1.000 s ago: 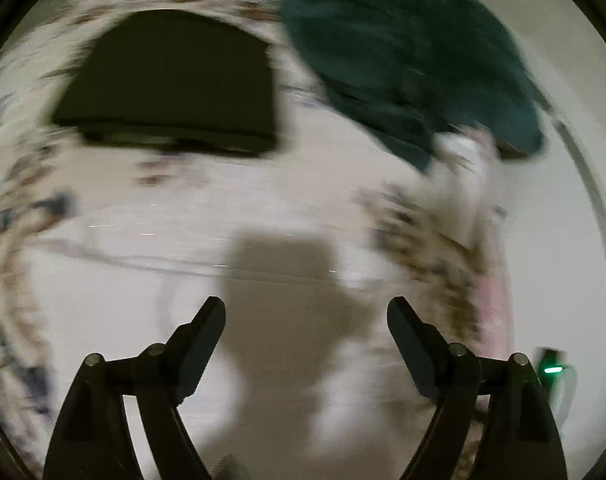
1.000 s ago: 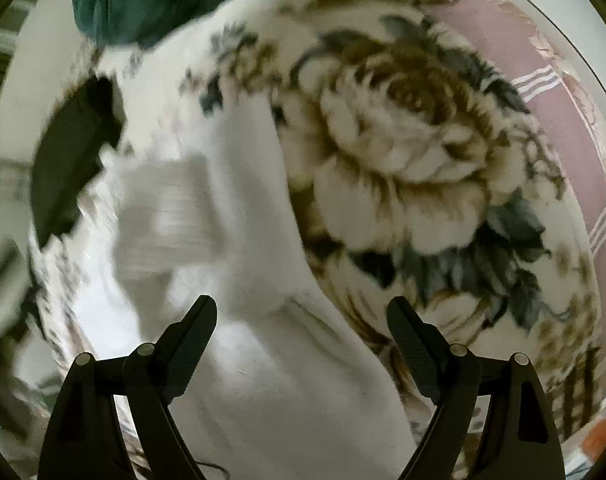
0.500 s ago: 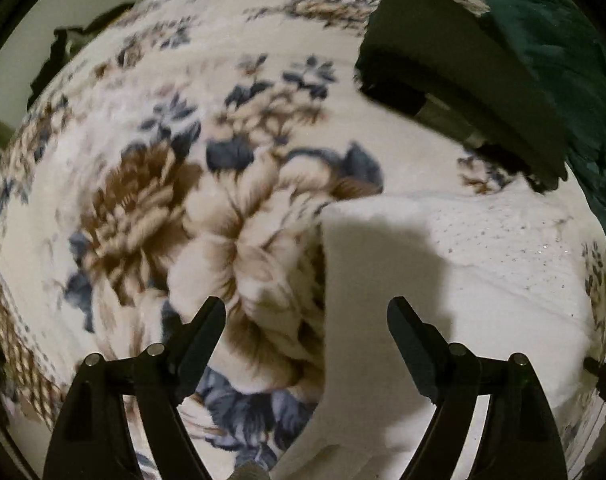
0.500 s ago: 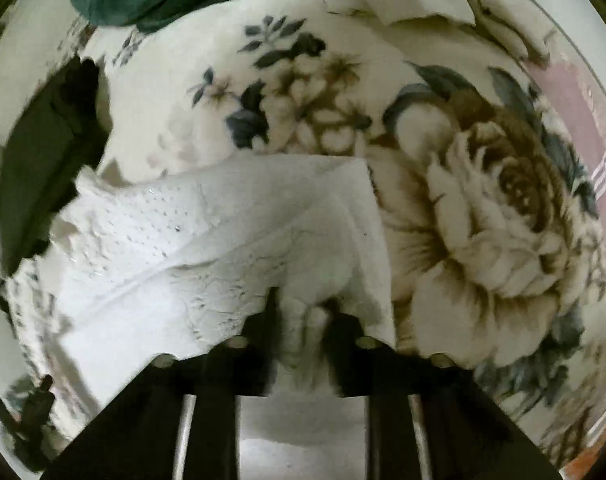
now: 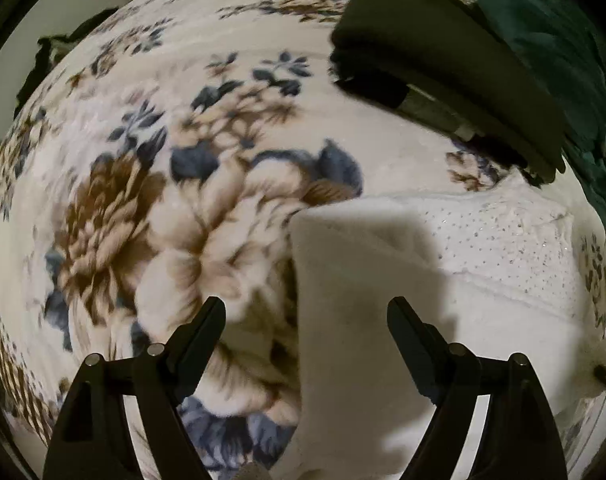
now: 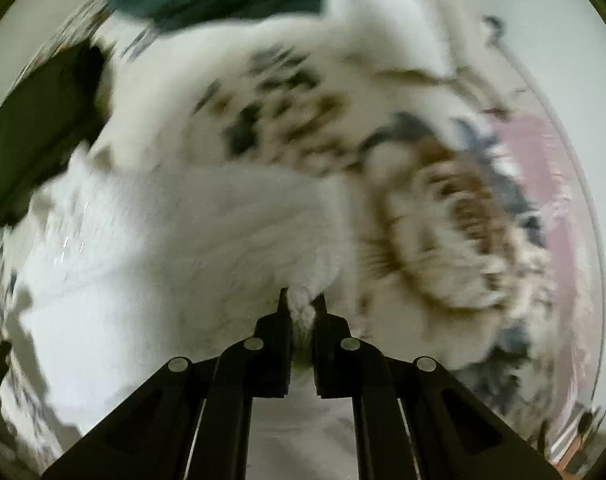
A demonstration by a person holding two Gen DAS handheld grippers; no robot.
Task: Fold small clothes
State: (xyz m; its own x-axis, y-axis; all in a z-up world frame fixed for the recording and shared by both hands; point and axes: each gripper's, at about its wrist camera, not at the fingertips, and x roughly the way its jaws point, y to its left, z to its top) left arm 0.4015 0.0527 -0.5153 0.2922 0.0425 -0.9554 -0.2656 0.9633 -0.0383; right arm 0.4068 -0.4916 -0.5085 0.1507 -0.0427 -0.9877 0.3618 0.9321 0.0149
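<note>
Fingers of the right gripper (image 6: 302,312) have just been closing and now pinch a bunched edge of the white garment (image 6: 191,240), which spreads away to their left over the floral blanket (image 6: 443,240). We keep the left gripper (image 5: 306,320) spread wide, nothing between its fingers; the garment's straight edge lies just ahead, between them. We judge the grasp step half done. Next, we lower the left fingers onto that edge and close, before lifting both together.
</note>
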